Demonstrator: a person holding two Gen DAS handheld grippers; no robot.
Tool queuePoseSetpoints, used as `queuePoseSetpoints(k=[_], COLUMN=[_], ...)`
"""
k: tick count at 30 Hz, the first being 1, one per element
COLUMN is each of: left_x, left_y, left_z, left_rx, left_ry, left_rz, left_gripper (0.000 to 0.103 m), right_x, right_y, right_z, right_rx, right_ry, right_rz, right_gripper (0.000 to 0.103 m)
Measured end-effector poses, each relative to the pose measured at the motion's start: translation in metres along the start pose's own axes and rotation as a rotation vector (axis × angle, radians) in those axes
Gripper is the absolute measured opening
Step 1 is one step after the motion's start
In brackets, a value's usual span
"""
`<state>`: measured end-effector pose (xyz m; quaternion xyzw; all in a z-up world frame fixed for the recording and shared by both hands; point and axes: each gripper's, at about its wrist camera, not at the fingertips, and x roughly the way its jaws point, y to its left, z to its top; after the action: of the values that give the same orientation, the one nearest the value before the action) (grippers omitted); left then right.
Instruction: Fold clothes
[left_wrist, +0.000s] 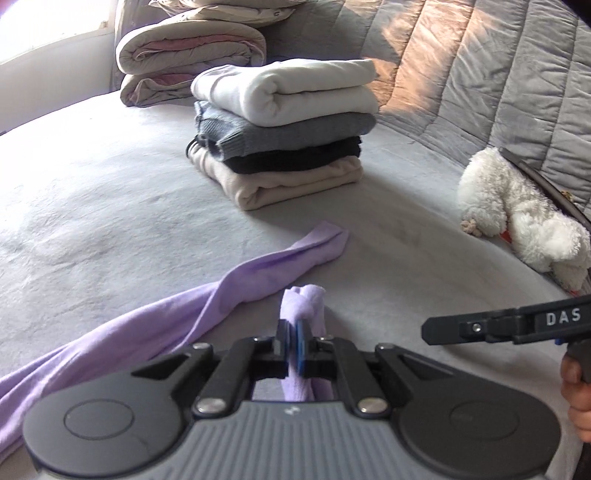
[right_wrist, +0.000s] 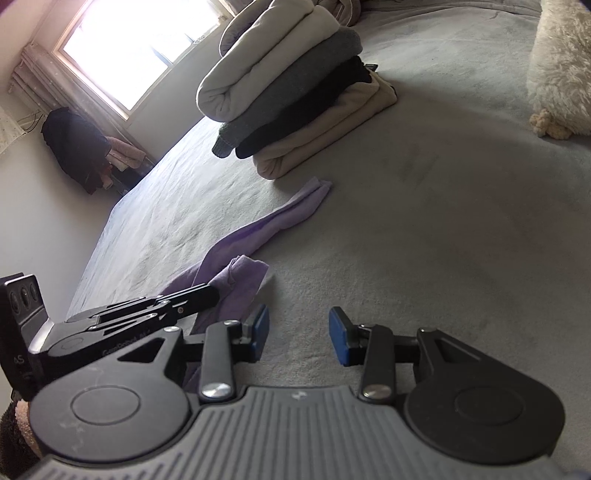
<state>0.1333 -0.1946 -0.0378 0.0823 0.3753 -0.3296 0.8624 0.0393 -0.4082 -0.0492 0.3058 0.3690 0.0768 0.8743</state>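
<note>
On the bed (left_wrist: 110, 192), four folded clothes stacked (left_wrist: 284, 133), left hand-held gripper (left_wrist: 291, 343) pinching seemingly one lilac garment (left_wrist: 236, 284), right hand-held gripper (right_wrist: 299, 332) agape, empty.

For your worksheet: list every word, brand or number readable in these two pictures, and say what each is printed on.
"DAS": white letters on the arm of the right tool, seen from the left wrist view.
"AS": partial letters, cut off, on the body of the left tool, at the left edge of the right wrist view.
Embossed wording on the left tool's black arm: too blurred to read.
</note>
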Motion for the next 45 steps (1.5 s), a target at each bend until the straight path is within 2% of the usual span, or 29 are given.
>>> queuePoseSetpoints(k=[3, 11, 22, 26, 29, 32, 34, 39, 45], left_x=[0.001, -0.021, -0.062, -0.075, -0.083, -0.091, -0.096, -0.109, -0.120], left_y=[0.008, 0.012, 0.029, 0.038, 0.044, 0.049, 0.052, 0.052, 0.050], left_z=[-0.007, -0.017, -0.055, -0.068, -0.076, -0.084, -0.089, -0.100, -0.109], left_rx=[-0.017, -0.041, -0.085, -0.101, -0.110, -0.115, -0.113, -0.099, -0.086], left_ry=[0.012, -0.003, -0.042, -0.051, -0.056, -0.058, -0.057, -0.056, -0.058], left_rz=[0.044, 0.044, -0.045, -0.072, -0.080, -0.089, -0.097, -0.105, -0.124], left_gripper=[0.006, 0.009, 0.017, 0.018, 0.022, 0.025, 0.027, 0.030, 0.032], right_x=[0.008, 0.024, 0.041, 0.046, 0.049, 0.054, 0.055, 0.046, 0.031], right_y=[0.010, 0.027, 0.047, 0.056, 0.062, 0.067, 0.070, 0.079, 0.076], right_z=[0.001, -0.005, -0.017, -0.019, -0.021, -0.023, -0.024, -0.025, -0.022], right_rx=[-0.028, -0.059, -0.012, -0.022, -0.031, -0.040, -0.046, -0.089, -0.078], right_ry=[0.006, 0.047, 0.083, 0.081, 0.076, 0.077, 0.078, 0.032, -0.011], right_rz=[0.007, 0.032, 0.067, 0.045, 0.029, 0.011, 0.001, -0.039, -0.076], right_gripper=[0.041, 0.041, 0.041, 0.041, 0.034, 0.021, 0.006, 0.002, 0.001])
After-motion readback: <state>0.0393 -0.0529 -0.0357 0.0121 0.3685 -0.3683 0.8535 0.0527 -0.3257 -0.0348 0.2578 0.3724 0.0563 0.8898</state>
